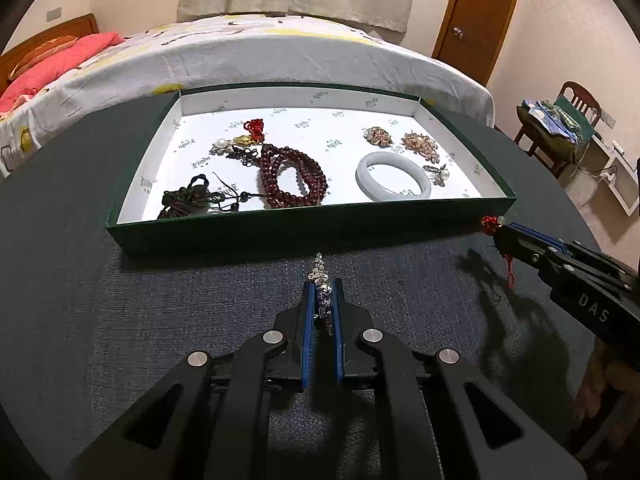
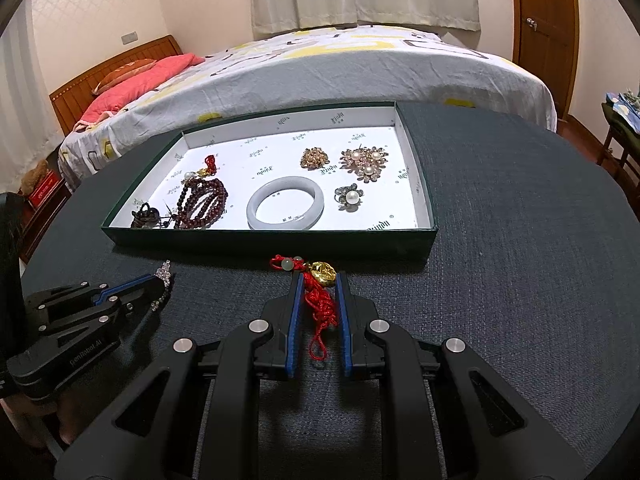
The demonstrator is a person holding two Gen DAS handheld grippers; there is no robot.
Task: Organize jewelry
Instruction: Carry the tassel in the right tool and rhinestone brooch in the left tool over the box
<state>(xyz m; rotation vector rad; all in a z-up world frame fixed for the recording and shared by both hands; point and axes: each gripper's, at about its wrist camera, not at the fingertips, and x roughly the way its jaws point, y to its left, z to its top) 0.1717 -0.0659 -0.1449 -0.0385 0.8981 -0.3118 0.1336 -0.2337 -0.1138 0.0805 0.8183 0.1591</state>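
1. Left wrist view: the left gripper (image 1: 323, 300) points down at a dark fabric-covered table (image 1: 120, 300). Its blue pads are clamped together on a silver rhinestone chain (image 1: 322, 280), whose free end sticks out past the tips and lies on the cloth just short of the green jewelry box (image 1: 304, 228). The grip looks taken so the chain can be lifted over the box's near wall.

2. Inside the box, on white printed lining, lie a dark red bead bracelet (image 1: 292, 178), a pale jade bangle (image 1: 393, 176), two floral brooches and a dark corded piece. Like pieces appear grouped together.

3. At the right edge, the right gripper (image 1: 498, 230) holds something red by the box's corner.

4. Right wrist view: the right gripper (image 2: 319, 280) is closed on a red tassel charm (image 2: 320, 300) with a gold ornament (image 2: 323, 274) and pale beads. The charm sits just in front of the box (image 2: 272, 240), its tassel hanging between the fingers.

5. At left, the left gripper (image 2: 158, 290) pinches its chain (image 2: 165, 276), close to the table.
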